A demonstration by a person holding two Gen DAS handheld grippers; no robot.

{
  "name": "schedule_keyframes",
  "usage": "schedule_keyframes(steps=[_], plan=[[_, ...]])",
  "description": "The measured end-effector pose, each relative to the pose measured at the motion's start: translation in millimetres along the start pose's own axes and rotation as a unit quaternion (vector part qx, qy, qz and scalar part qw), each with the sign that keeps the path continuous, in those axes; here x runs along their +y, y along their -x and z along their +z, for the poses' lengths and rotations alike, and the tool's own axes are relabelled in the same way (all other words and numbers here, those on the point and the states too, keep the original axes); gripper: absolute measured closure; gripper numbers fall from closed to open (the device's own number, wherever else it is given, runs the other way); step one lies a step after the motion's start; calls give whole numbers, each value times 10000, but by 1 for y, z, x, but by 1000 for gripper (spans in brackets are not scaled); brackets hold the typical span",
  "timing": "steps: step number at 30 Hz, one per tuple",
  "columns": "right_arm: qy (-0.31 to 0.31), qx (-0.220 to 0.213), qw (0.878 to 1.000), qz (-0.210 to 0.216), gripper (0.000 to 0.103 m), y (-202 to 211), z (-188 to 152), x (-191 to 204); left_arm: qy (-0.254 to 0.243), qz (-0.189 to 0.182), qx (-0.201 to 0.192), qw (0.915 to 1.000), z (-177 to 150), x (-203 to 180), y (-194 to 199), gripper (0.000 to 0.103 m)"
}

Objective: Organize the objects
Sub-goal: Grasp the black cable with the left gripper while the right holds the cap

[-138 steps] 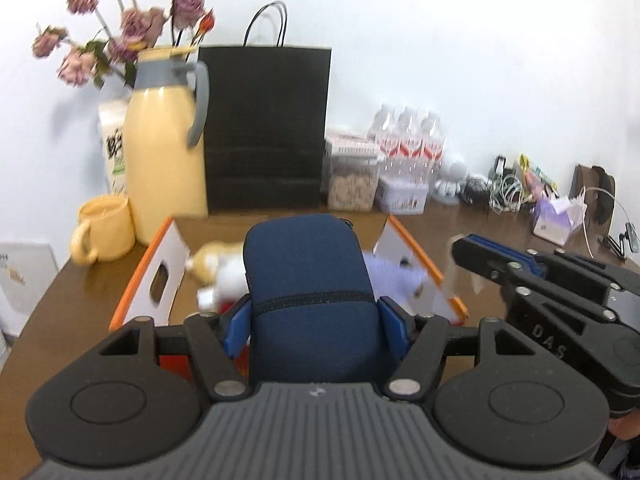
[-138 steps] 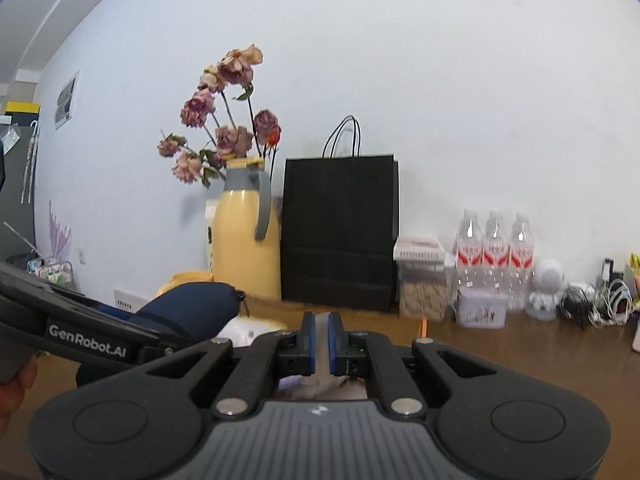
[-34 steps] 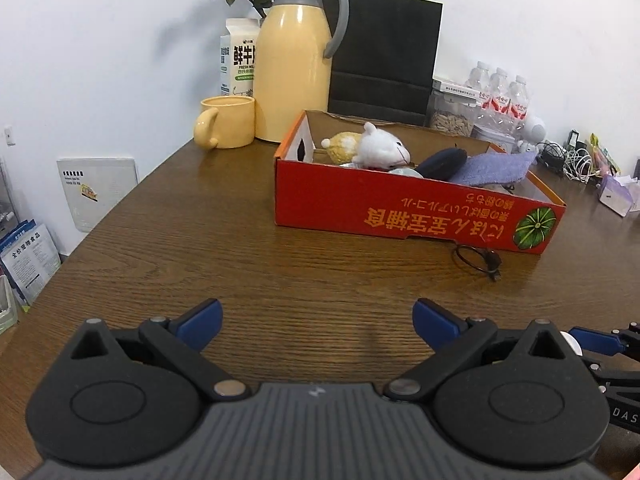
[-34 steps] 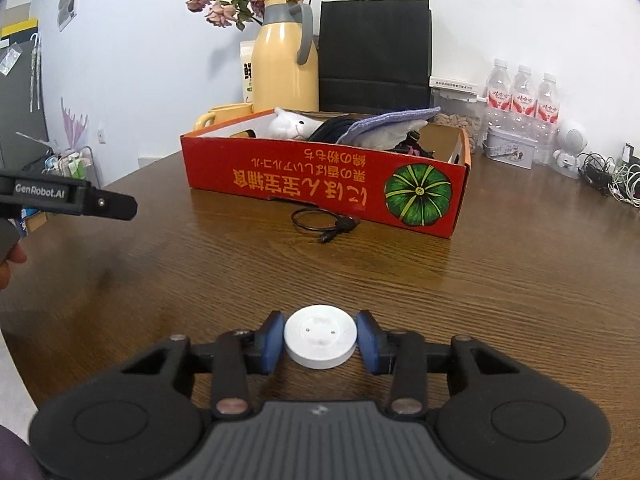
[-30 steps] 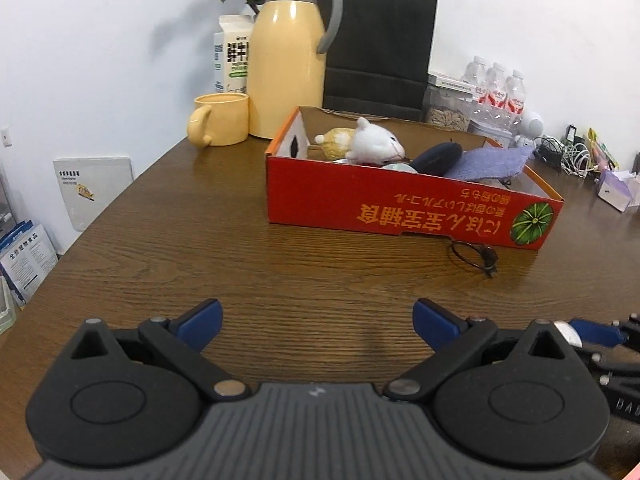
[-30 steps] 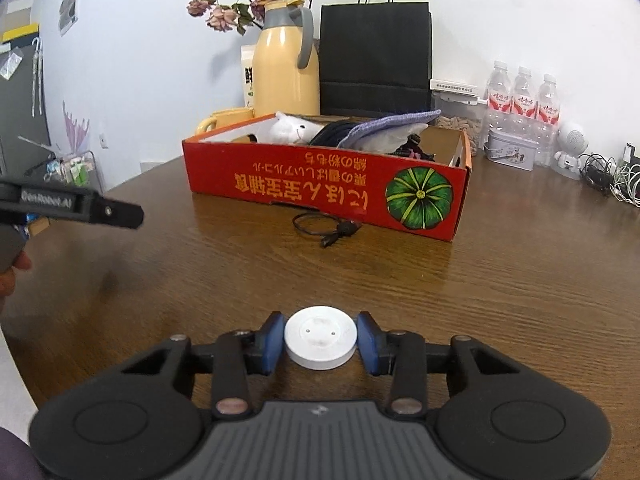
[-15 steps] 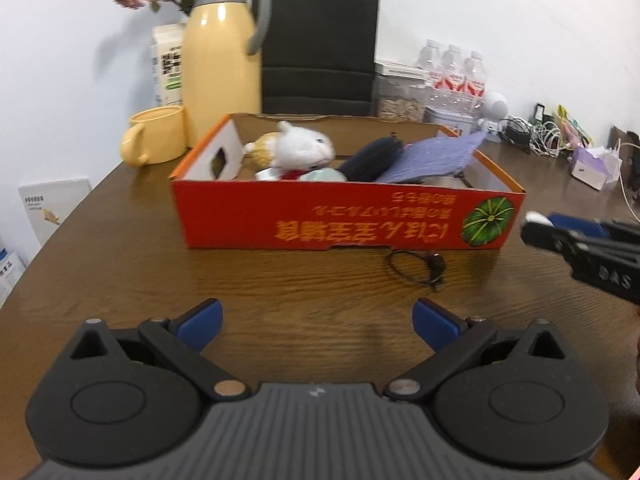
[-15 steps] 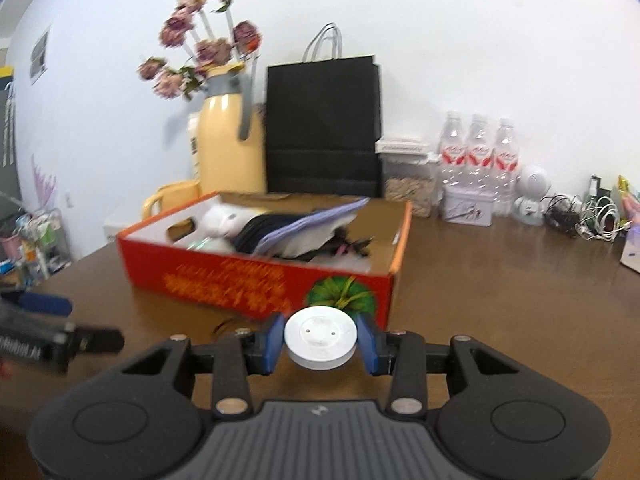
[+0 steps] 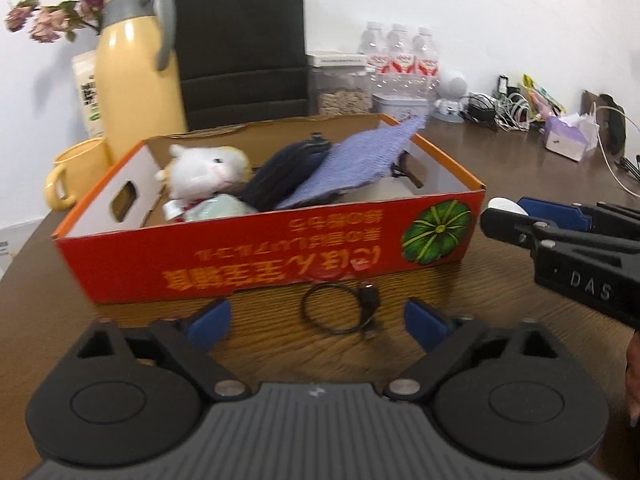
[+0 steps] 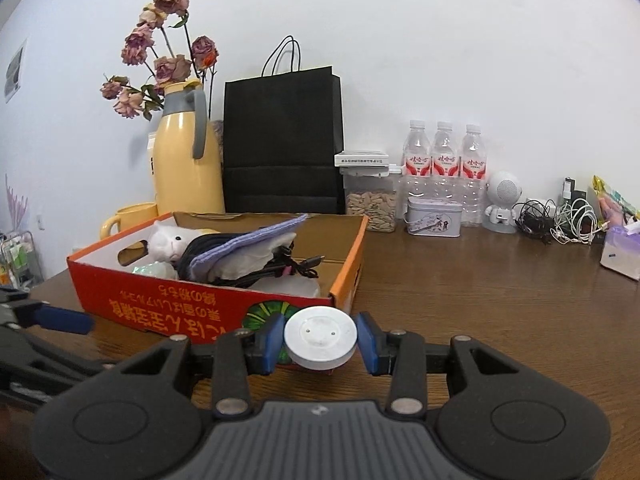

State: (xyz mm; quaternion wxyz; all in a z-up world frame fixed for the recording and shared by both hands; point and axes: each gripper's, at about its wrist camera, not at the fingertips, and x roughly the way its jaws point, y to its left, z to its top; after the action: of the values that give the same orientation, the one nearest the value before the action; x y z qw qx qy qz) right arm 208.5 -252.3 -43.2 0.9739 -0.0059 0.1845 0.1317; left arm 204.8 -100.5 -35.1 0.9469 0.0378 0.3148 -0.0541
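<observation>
The brown tabletop (image 10: 500,300) carries everything, with a black paper bag (image 10: 282,140), a yellow thermos jug (image 10: 186,160) and water bottles (image 10: 444,168) lined up along its far edge against the wall. Nearer the front edge sits the red cardboard box (image 9: 280,268), already holding a white plush toy (image 9: 200,172), a dark blue pouch (image 9: 284,172) and a purple cloth (image 9: 356,160) that leans over the box's far right corner.

In front of the box's long red wall, on bare wood, lies a small coiled black cable (image 9: 340,308). The left tongs (image 9: 316,320) straddle it from the near side; their jaws have just been closing but stand spread, pads clear of the cable. The right tongs (image 10: 320,344) pinch a white round puck (image 10: 320,340), smallest of the lot, held in the air just before the box's near right corner.

My judgement: the puck is about to go into the box and the cable is next. The puck is gripped only across its rim, so a bump against the cardboard edge could twist it loose onto the tabletop. The cable lies flat and thin, so the pads may close above it or catch one loop and let the rest uncoil. The two tools are near each other at that corner and could collide.
</observation>
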Motion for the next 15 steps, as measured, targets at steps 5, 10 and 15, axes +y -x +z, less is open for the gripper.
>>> schedule_keyframes(steps=[5, 10, 15], plan=[[40, -3, 10000, 5, 65, 1, -2, 2, -102, -155, 96, 9998, 3, -10, -20, 40], [108, 19, 9999, 36, 65, 2, -4, 5, -192, -323, 163, 9992, 6, -16, -33, 63], [167, 38, 9998, 44, 65, 1, -4, 7, -237, -406, 179, 9987, 4, -19, -37, 70]])
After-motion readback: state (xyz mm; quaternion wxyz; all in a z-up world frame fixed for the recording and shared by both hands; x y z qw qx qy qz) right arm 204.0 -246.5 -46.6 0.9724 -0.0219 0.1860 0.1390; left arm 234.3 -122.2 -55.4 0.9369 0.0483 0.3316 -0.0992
